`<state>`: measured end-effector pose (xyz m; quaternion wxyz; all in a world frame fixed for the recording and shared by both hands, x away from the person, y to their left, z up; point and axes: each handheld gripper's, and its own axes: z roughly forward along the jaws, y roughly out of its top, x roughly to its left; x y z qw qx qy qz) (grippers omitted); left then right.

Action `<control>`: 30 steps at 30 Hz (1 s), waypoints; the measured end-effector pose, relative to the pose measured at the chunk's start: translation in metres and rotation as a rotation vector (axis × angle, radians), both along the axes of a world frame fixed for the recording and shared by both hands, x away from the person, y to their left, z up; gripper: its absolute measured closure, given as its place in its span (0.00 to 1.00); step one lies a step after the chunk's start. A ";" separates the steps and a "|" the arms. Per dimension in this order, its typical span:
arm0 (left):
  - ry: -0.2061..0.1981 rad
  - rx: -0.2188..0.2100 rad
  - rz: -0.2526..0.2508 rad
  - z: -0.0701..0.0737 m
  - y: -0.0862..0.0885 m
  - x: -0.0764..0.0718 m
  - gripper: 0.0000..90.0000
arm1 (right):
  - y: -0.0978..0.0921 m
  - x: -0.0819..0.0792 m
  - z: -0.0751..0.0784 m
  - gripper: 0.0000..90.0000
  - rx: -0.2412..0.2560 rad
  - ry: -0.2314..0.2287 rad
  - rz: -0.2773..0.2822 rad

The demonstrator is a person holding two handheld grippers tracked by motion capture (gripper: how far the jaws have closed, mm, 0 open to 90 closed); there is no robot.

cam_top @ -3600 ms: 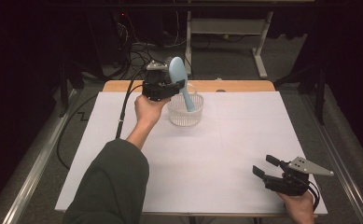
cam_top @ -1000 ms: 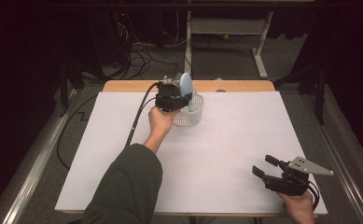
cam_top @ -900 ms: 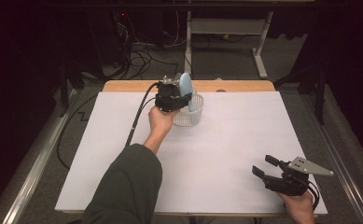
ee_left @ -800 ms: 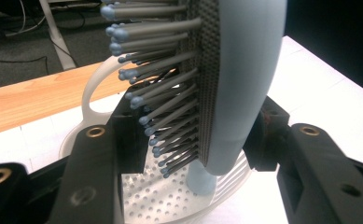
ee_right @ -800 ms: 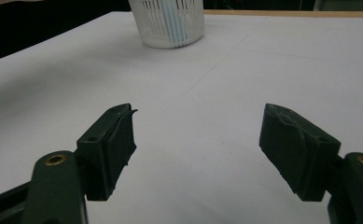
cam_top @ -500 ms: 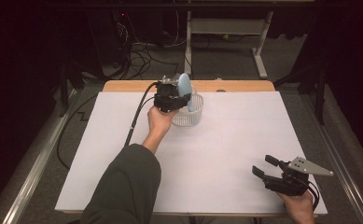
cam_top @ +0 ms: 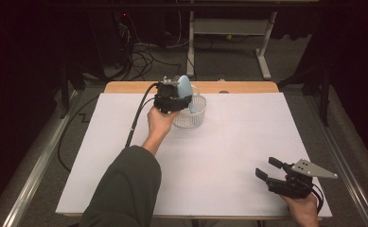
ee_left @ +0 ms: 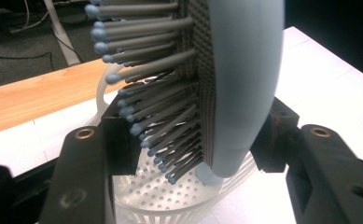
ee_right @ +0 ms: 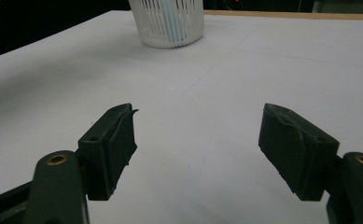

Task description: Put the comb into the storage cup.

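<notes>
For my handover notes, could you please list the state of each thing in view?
Left tool: shut on hairbrush.
Hairbrush: upright, handle end down inside the basket.
Basket: upright on the table.
Right tool: open, holding nothing, low over the table.

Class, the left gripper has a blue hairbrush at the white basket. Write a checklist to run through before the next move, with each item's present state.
1. Left gripper holds the hairbrush firmly: ok, its jaws are shut on the brush head, bristle side and back.
2. Handle end inside the basket: ok, the left gripper view shows it down within the rim.
3. Handle end resting on the basket floor: cannot tell.
4. Basket upright on the table: ok.
5. Right gripper out of the way: ok, open at the near right corner, far from the basket.
6. Brush will stay upright once released: cannot tell; most of the brush stands above the rim.
</notes>
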<state>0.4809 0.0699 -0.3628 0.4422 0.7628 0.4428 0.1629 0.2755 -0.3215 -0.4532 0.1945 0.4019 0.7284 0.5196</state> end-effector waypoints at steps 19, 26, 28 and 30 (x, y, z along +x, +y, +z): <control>0.031 -0.002 -0.001 0.001 0.007 0.003 0.40 | 0.000 0.000 0.000 0.30 0.003 0.006 0.000; 0.039 -0.010 -0.012 0.001 0.010 0.004 0.36 | 0.000 0.001 0.000 0.30 0.004 0.009 -0.002; 0.049 -0.021 -0.015 0.001 0.011 0.005 0.32 | 0.000 0.001 0.000 0.30 0.004 0.007 -0.003; 0.049 -0.020 -0.015 0.000 0.011 0.006 0.32 | 0.000 0.001 0.000 0.30 0.003 0.009 -0.004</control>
